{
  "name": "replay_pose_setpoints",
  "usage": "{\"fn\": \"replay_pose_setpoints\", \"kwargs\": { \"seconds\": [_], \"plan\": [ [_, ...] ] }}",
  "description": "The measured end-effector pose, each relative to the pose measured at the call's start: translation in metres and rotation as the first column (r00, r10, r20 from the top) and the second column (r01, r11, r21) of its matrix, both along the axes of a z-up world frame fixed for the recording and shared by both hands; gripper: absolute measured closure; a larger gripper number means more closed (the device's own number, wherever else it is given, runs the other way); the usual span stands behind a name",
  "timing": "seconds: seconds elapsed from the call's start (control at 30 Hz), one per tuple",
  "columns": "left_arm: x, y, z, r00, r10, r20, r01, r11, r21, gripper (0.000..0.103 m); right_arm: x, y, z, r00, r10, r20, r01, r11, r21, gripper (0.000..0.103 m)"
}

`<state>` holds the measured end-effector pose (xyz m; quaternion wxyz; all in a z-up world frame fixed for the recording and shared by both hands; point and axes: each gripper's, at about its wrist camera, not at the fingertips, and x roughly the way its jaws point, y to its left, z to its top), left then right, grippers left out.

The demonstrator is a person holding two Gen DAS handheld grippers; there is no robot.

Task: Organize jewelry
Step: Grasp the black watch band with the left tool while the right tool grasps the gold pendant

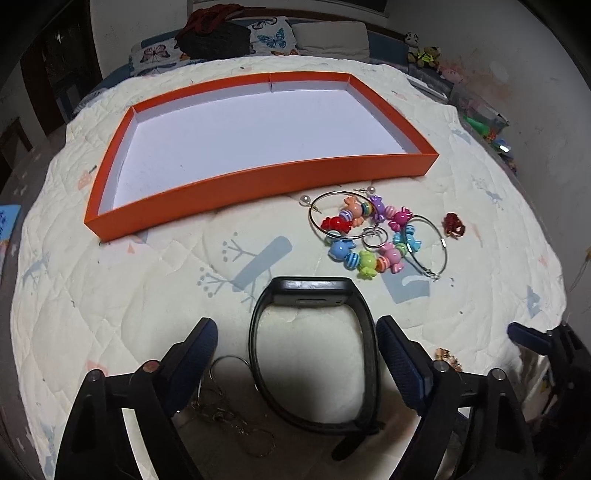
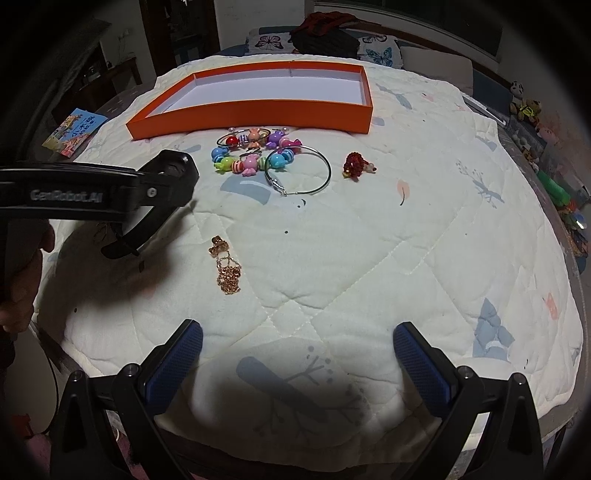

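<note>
A black watch [image 1: 312,354] lies on the quilt between the open fingers of my left gripper [image 1: 297,354]; the fingers stand apart from its strap. An orange tray [image 1: 258,181] with a white floor lies beyond, empty. A colourful candy-bead bracelet [image 1: 373,236] with silver hoop earrings [image 1: 430,245] lies in front of the tray, and a red beaded charm [image 1: 454,224] lies to the right. A thin silver chain [image 1: 229,417] lies under the left finger. My right gripper [image 2: 297,363] is open and empty over bare quilt. A gold necklace [image 2: 227,271] lies ahead of it.
The left gripper body [image 2: 110,192] reaches in from the left in the right wrist view. Pillows [image 1: 269,37] and dark clothes [image 1: 214,33] lie at the head of the bed. A booklet [image 2: 74,131] lies at the left edge. Toys [image 2: 526,105] line the right side.
</note>
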<state>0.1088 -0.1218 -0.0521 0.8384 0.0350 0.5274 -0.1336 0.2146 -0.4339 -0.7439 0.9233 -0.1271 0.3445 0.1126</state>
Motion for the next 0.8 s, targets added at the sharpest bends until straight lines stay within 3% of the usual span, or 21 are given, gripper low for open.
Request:
{"fn": "replay_pose_setpoints", "kwargs": {
  "seconds": [0.07, 0.2, 0.3, 0.53, 0.8],
  "plan": [
    [0.000, -0.006, -0.001, 1.000, -0.013, 0.016, 0.012, 1.000, 0.028, 0.016, -0.001, 0.000, 0.000, 1.000, 0.006, 0.004, -0.006, 1.000, -0.003, 0.000],
    [0.000, -0.009, -0.001, 0.999, -0.037, 0.037, 0.036, 0.999, 0.026, 0.031, -0.003, 0.004, 0.004, 0.999, 0.034, 0.024, -0.034, 0.999, -0.022, 0.000],
    [-0.001, -0.008, 0.001, 0.997, -0.053, 0.048, 0.052, 0.999, 0.013, 0.040, -0.003, 0.009, 0.010, 0.996, 0.076, 0.041, -0.074, 0.997, -0.034, 0.016],
    [-0.005, -0.001, 0.004, 0.997, -0.059, 0.057, 0.060, 0.998, -0.006, 0.043, 0.003, 0.021, 0.017, 0.983, 0.176, 0.046, -0.175, 0.984, -0.021, 0.050],
    [-0.007, 0.004, 0.005, 0.996, -0.067, 0.060, 0.068, 0.998, -0.018, 0.043, 0.013, 0.032, 0.019, 0.964, 0.266, 0.021, -0.266, 0.964, -0.009, 0.071]
  ]
}}
